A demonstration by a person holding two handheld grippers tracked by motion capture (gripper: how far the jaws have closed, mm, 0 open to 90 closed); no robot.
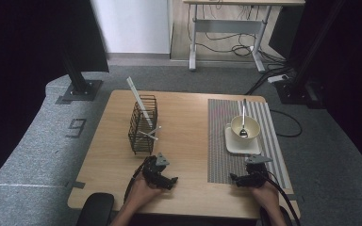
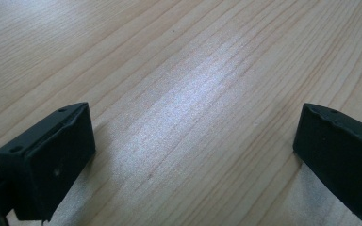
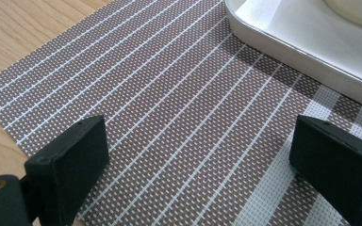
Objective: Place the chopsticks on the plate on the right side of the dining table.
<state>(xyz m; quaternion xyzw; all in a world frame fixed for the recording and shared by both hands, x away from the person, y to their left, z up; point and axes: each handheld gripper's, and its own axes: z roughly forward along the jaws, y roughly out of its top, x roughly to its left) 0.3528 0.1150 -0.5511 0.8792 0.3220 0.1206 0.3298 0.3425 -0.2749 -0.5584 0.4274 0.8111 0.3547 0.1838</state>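
Light falls from above onto my wooden table (image 1: pixel 188 122), leaving a pale sheen on the grain between my left gripper (image 2: pixel 193 160) jaws. Around the table the room sinks into darkness. Beside the table's placemat (image 3: pixel 169 117), the white tray (image 3: pixel 311 42) blurs slightly.

I count one black wire basket (image 1: pixel 143 126), two white sticks (image 1: pixel 140 102), one cream bowl (image 1: pixel 245 127), one metal spoon (image 1: pixel 243 123), one white square plate (image 1: pixel 242 144), one striped woven placemat (image 1: pixel 221 146).

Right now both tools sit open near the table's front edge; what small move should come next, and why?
Probably advance the right tool up the striped placemat toward the spoon in the bowl on the white tray. Its jaws stand open and empty, and the tray's edge lies just ahead of them in the right gripper view.
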